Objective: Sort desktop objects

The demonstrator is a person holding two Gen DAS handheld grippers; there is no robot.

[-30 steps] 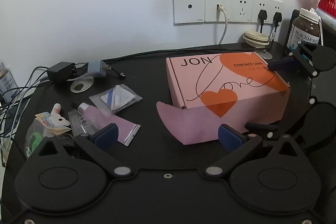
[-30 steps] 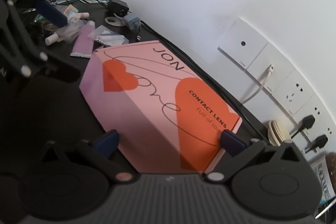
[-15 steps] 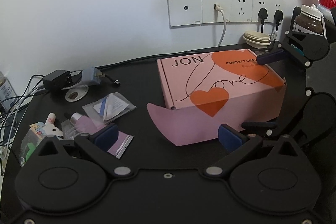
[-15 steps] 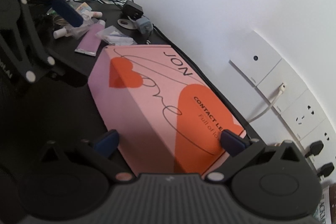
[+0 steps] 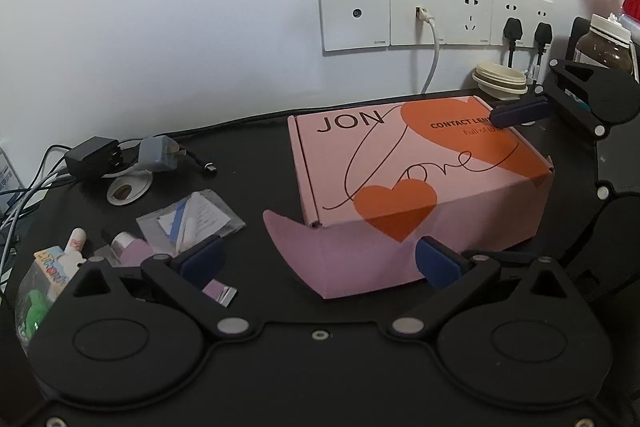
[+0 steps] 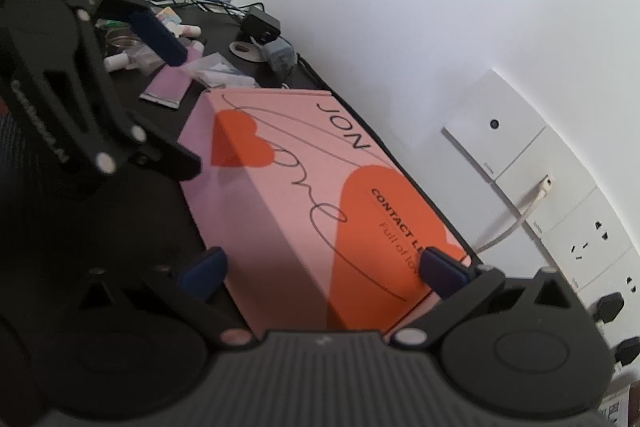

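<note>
Pouches [image 5: 188, 219] and chargers [image 5: 120, 157] lie left of the pink box [image 5: 412, 187] on the black desk [image 5: 256, 163]. I hold my left gripper [image 5: 316, 261] open before the box. My right gripper [image 6: 322, 269] spreads wide over its end, nothing gripped.

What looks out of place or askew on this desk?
The pink box has one side flap splayed out onto the black desk instead of tucked in. Left of it, small packets lie in a loose jumble.
</note>
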